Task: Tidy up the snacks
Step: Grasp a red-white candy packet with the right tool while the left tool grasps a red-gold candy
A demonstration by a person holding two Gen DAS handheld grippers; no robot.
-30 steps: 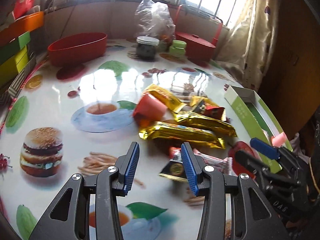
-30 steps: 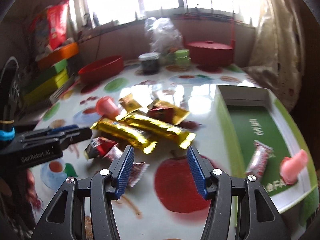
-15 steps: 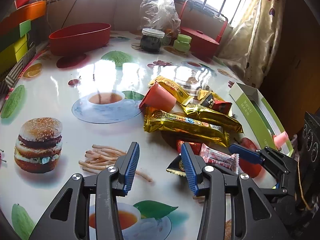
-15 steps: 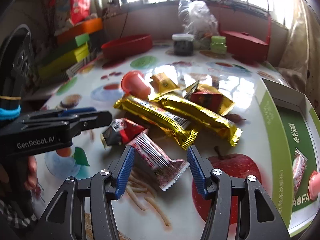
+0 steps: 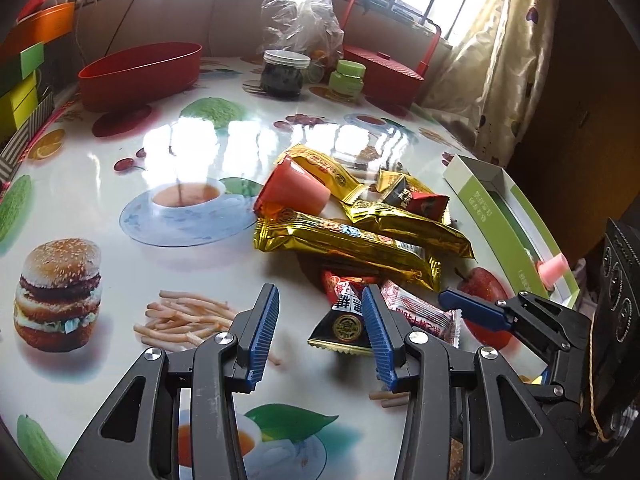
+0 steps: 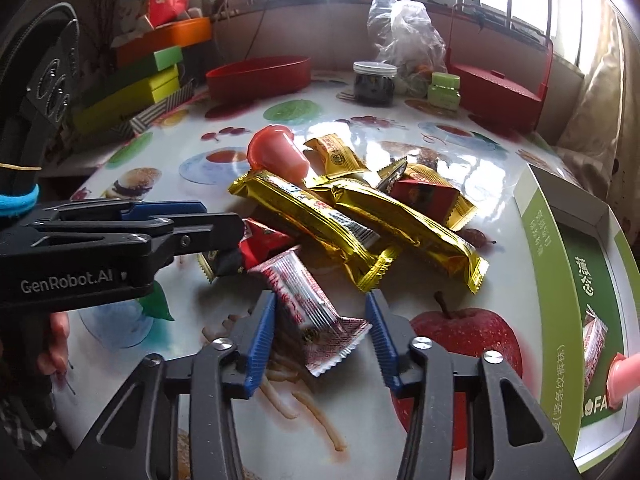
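A heap of snacks lies mid-table: long gold bars (image 5: 352,240) (image 6: 320,216), a pink jelly cup (image 5: 292,192) (image 6: 276,152), a red-black triangular packet (image 5: 344,316) (image 6: 256,248) and a red-and-white packet (image 6: 312,312) (image 5: 420,316). My right gripper (image 6: 320,328) (image 5: 460,306) is closing on the red-and-white packet, which lies flat on the table. Its pads meet the packet's two edges. My left gripper (image 5: 320,336) (image 6: 220,220) hovers open beside the triangular packet with nothing between its fingers. The green box (image 5: 480,204) (image 6: 548,264) holds another red-and-white packet (image 6: 594,340) and a pink cup (image 6: 624,372).
At the back of the table stand a red oval bowl (image 5: 140,72), a dark jar (image 5: 282,76), a small green jar (image 5: 348,76), a red handled box (image 5: 384,80) and a plastic bag (image 5: 304,12). Coloured boxes (image 6: 132,88) are stacked at the left edge.
My right gripper swung left from beside the green box to the red-and-white packet and its jaws narrowed around it. The left gripper stayed almost still, equally open.
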